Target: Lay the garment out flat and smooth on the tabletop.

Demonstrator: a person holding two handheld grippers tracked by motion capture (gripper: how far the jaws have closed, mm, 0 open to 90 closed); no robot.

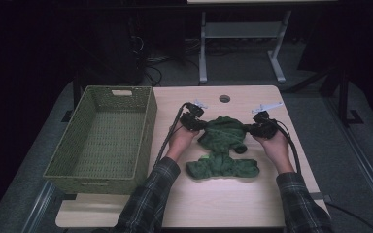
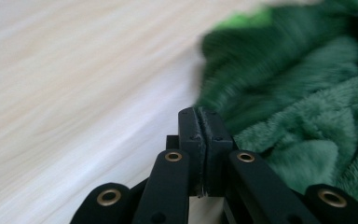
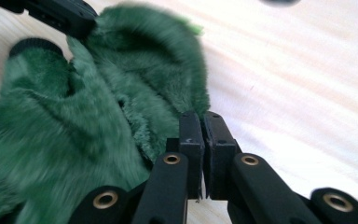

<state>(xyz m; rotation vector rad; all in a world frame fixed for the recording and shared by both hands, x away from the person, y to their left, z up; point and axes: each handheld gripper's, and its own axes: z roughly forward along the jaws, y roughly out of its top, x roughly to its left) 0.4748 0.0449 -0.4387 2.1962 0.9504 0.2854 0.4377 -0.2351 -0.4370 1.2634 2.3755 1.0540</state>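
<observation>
1. Green fleece garment (image 1: pixel 223 145) lay crumpled mid-table, right of the basket (image 1: pixel 108 136).
2. Left gripper (image 2: pixel 199 116) and right gripper (image 3: pixel 201 121) had jaws pressed together at its edges; any pinched cloth was hard to make out.

Garment (image 1: pixel 223 145) lies on table (image 1: pixel 252 204), roughly mid-table, w/ basket (image 1: pixel 143 141) just to its left, also on table. Left gripper (image 1: pixel 196 125) sits at garment's upper-left edge, right gripper (image 1: pixel 252 128) at its upper-right edge, garment between the two. Table's round hole (image 1: pixel 224 99) is behind garment, near far edge. Second table's frame (image 1: pixel 243 43) stands on floor well behind.
</observation>
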